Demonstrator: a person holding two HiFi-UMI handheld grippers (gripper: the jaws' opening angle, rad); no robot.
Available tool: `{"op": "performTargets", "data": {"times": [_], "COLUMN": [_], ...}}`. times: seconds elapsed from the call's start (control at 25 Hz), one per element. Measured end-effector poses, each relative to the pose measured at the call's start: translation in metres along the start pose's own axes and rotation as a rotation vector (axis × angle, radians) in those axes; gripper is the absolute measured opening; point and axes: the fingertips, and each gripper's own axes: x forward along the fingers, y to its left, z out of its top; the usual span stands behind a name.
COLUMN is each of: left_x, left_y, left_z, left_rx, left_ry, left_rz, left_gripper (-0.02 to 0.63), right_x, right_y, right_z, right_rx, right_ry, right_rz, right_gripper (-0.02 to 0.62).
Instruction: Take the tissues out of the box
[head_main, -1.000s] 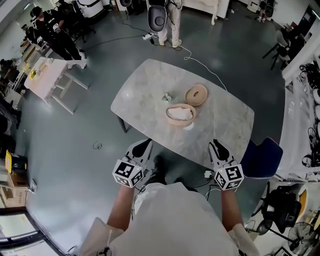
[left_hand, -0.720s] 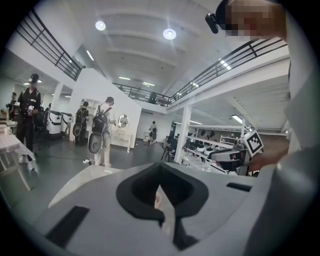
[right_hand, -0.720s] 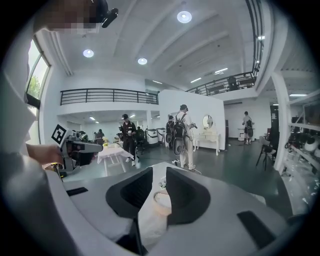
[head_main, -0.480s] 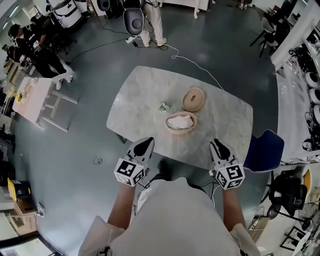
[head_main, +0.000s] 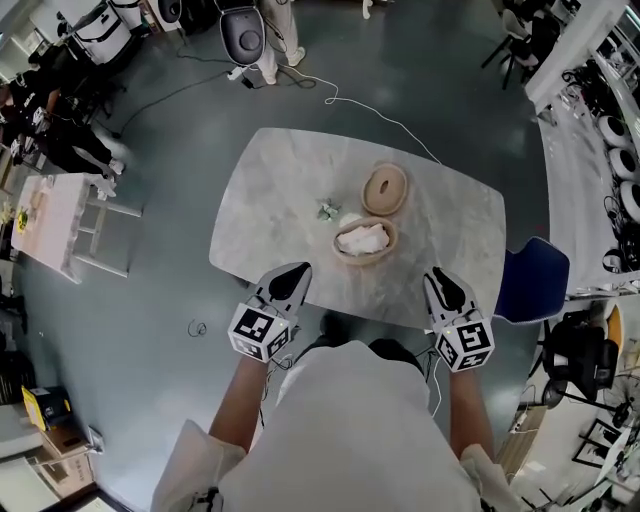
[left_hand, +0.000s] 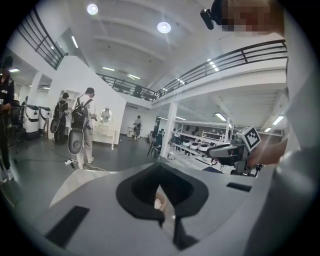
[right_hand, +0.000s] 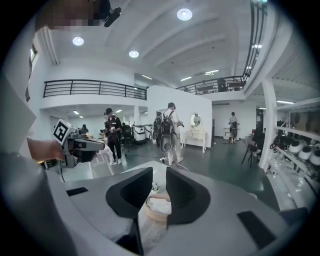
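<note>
One marble table fills mid-view. L gripper over table's near edge, left part: jaws closed, nothing btwn. R gripper over near edge, right part: jaws apart, empty. Round wooden box w/ white tissues inside sits abt table centre. Lid lies flat just past centre twd far edge. Small crumpled scrap just left of centre.

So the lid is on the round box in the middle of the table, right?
No. The lid is off, lying on the table beside the round box, which is open with tissues showing. The head view shows this.
</note>
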Motion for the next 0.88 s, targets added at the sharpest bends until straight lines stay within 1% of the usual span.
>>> {"op": "performTargets", "data": {"times": [0.24,0.44,0.6,0.72,0.88], "left_x": [0.007,0.013,0.012,0.012,0.013], "left_y": [0.01,0.004,0.01,0.008,0.001], "left_z": [-0.01,-0.016,-0.018,-0.021,-0.023], "left_rx": [-0.025,-0.039,-0.068,-0.101,-0.12], "left_ry": [-0.006,0.005,-0.012,-0.029,-0.028], "left_rz": [-0.004,0.022,0.09,0.146,0.196], "left_gripper": [0.008,0.008,0.008,0.008,0.008], "right_x": [0.015,0.022,0.039,0.049,0.065], "right_y": [0.004,-0.005,-0.007,-0.01,-0.013], "right_z": [-0.009,-0.008,-0.01,-0.011,-0.009], "right_rx": [-0.008,-0.01,-0.028,-0.063,-0.1], "right_ry": [0.024,0.04,0.067,0.087,0.113], "right_rz": [0.007,0.047,0.104,0.16,0.233], "right_gripper": [0.101,0.101,0.101,0.101,0.101]}}
